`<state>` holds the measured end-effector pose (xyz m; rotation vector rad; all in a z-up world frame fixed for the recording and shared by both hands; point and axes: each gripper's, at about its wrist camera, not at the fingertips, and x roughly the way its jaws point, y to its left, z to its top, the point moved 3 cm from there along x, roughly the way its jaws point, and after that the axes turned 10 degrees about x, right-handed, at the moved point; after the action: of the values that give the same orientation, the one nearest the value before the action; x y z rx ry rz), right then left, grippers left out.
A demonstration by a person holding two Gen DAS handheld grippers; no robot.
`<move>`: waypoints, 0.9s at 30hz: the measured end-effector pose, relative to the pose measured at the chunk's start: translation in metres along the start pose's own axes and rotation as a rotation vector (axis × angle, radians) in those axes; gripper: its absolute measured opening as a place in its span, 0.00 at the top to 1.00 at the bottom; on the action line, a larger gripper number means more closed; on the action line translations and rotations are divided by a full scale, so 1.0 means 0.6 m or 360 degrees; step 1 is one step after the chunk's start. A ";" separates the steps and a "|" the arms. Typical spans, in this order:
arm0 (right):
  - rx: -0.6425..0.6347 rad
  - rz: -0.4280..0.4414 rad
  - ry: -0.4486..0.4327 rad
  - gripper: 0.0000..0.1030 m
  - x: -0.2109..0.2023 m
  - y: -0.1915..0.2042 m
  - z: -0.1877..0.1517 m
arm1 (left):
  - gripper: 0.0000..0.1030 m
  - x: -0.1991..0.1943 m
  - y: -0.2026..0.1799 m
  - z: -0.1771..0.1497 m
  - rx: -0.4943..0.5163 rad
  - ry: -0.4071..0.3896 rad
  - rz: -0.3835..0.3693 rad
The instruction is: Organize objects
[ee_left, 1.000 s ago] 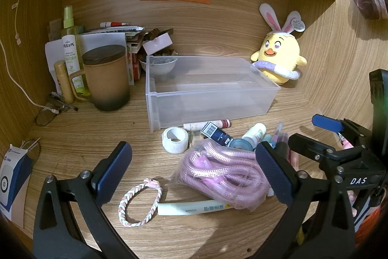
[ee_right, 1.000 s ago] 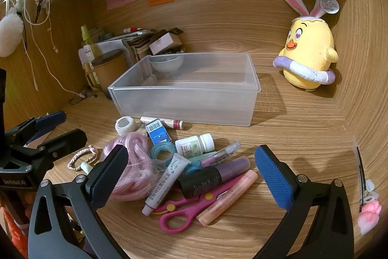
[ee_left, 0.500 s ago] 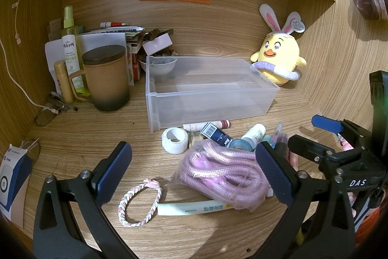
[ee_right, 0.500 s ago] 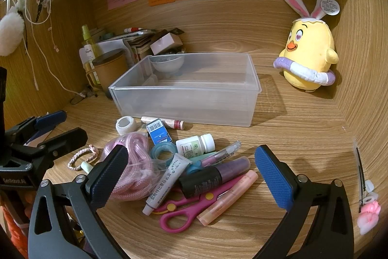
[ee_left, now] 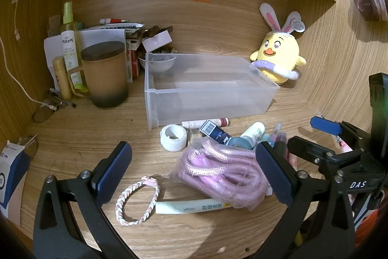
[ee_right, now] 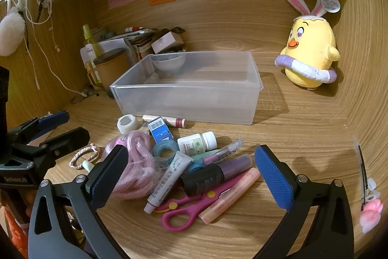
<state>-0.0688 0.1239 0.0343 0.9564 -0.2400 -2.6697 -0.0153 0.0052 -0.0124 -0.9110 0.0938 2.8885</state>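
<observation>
Both tongs, left (ee_left: 192, 172) and right (ee_right: 190, 171), gape wide, empty, over clutter: bagged pink rope (ee_left: 219, 171), pink scissors (ee_right: 191, 206). Clear plastic bin (ee_right: 194, 98) sits empty.

You have the bin (ee_right: 184, 98) at frame centre, the item pile (ee_right: 184, 162) below it, the mug (ee_left: 104, 77) at its left, the plush chick (ee_right: 310, 52) upper right

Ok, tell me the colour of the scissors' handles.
The scissors have bright pink handles with small yellow dots near the pivot; they show best in the right wrist view.
</observation>
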 end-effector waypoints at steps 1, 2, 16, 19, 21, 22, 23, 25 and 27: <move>0.0000 0.0003 0.0004 0.00 0.001 0.000 -0.001 | 0.00 0.000 -0.001 -0.002 0.0005 0.0003 0.0003; 0.0000 0.0005 0.0008 0.00 0.002 0.000 -0.002 | 0.00 0.000 0.001 -0.003 0.0006 0.0006 0.0003; 0.0049 -0.0152 -0.0009 0.13 -0.017 -0.053 -0.012 | 0.23 -0.020 0.107 -0.058 -0.0186 0.0149 0.0144; 0.0079 -0.0177 0.0043 0.23 -0.013 -0.070 -0.022 | 0.27 -0.013 0.119 -0.076 -0.0204 0.0208 0.0176; 0.0108 -0.0196 0.0083 0.28 -0.011 -0.081 -0.031 | 0.28 -0.005 0.122 -0.086 -0.0208 0.0242 0.0173; 0.0123 -0.0198 0.0101 0.30 -0.009 -0.085 -0.036 | 0.28 0.000 0.122 -0.090 -0.0202 0.0264 0.0174; 0.0150 -0.0192 0.0128 0.30 -0.007 -0.091 -0.041 | 0.31 0.005 0.122 -0.093 -0.0193 0.0283 0.0177; 0.0188 -0.0180 0.0164 0.34 -0.002 -0.097 -0.049 | 0.34 0.018 0.123 -0.098 -0.0179 0.0318 0.0179; 0.0223 -0.0177 0.0198 0.37 0.009 -0.102 -0.057 | 0.37 0.031 0.128 -0.100 -0.0178 0.0344 0.0166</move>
<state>-0.0640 0.1781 -0.0106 1.2072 -0.3603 -2.7093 -0.0061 -0.0748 -0.0700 -1.2739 -0.0024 2.9033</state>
